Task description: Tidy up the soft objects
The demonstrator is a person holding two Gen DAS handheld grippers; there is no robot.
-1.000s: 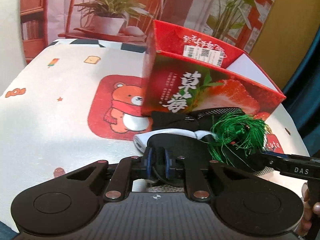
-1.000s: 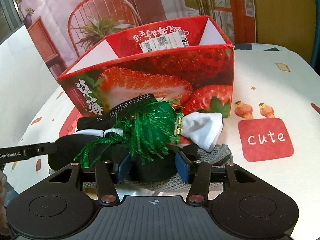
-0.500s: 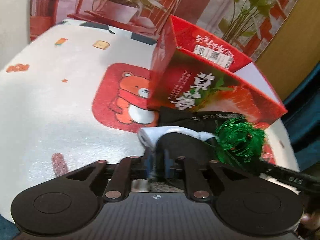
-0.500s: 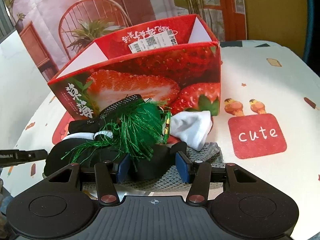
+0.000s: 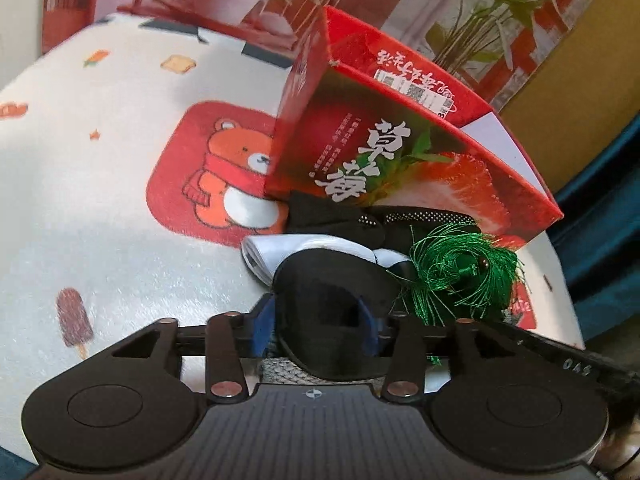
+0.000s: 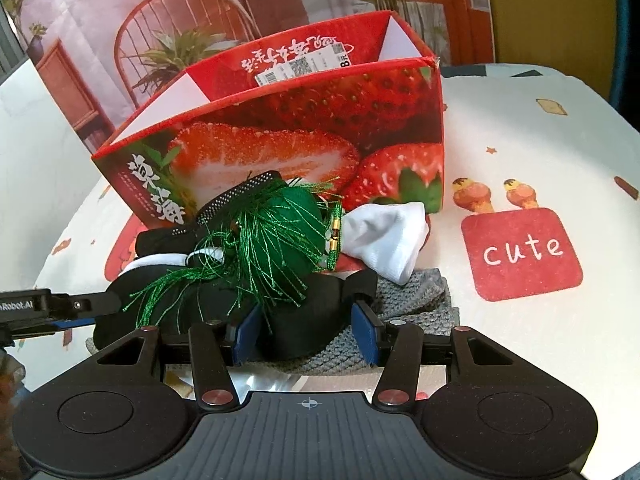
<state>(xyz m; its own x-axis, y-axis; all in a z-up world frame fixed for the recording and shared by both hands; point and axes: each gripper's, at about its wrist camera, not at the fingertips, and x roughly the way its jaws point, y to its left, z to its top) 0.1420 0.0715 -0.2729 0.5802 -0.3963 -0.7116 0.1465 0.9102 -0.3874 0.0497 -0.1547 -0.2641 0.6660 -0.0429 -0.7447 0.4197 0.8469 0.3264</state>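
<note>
A pile of soft things lies against the front of a red strawberry box. It holds a black cloth piece, a green tassel, a white sock, a black dotted band and a grey knit. My left gripper is over the pile's left end. Its jaws are opening, and the black piece bulges between the blue pads. My right gripper is shut on the same black piece from the other side.
The table wears a white cloth with a bear print and a red "cute" patch. Behind the box hangs a backdrop printed with a chair and plants. The table's rounded edge falls away at the right.
The left jaws were shut on a thin edge of the black piece; they now stand apart around it. The left view has rolled a little. The right gripper kept still.
</note>
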